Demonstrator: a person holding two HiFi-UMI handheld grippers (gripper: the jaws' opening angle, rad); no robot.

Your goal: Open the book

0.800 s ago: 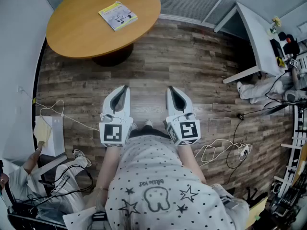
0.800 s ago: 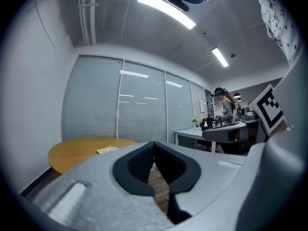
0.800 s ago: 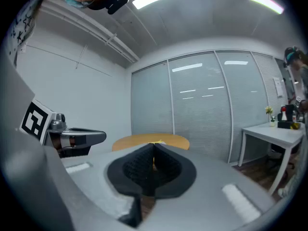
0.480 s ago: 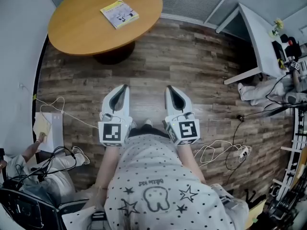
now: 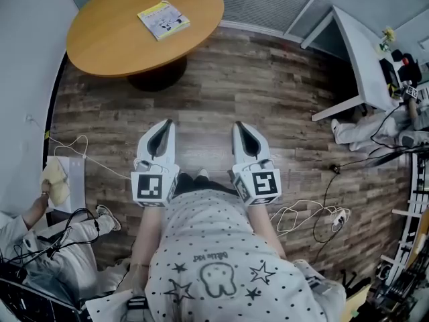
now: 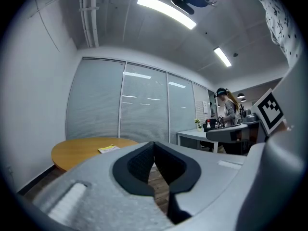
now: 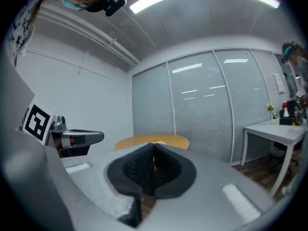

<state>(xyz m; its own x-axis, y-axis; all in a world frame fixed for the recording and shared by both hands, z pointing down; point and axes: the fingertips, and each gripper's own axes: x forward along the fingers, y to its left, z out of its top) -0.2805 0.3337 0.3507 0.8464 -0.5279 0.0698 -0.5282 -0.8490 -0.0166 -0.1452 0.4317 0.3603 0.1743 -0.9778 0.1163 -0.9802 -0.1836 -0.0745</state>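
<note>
On the round wooden table [image 5: 100,45], toward the side away from the person holding the grippers, lies the book [image 5: 163,20]. It is closed and flat, its pale cover with a yellow edge facing up, set slightly askew to the table's rim.

Both grippers hang well short of the table, over the wood-plank floor [image 5: 268,92] on its near side, side by side and apart from each other, noses pointing roughly toward the table. The left gripper [image 5: 166,123] has its dark pads pressed together at the tip, with only floor showing through the slit below them. In its own view the table sits low and to the left of the jaws, and the book shows there as a small yellow patch on the tabletop. The right gripper [image 5: 240,125] is likewise closed, pad against pad, pinching nothing; in its view the table's edge rises just behind the joined tips.

A white desk [image 5: 362,52] stands well to the right of the table. Loose cables [image 5: 315,213] lie on the floor on the table's near right side, and a seated person [image 5: 40,240] is off to its near left.
</note>
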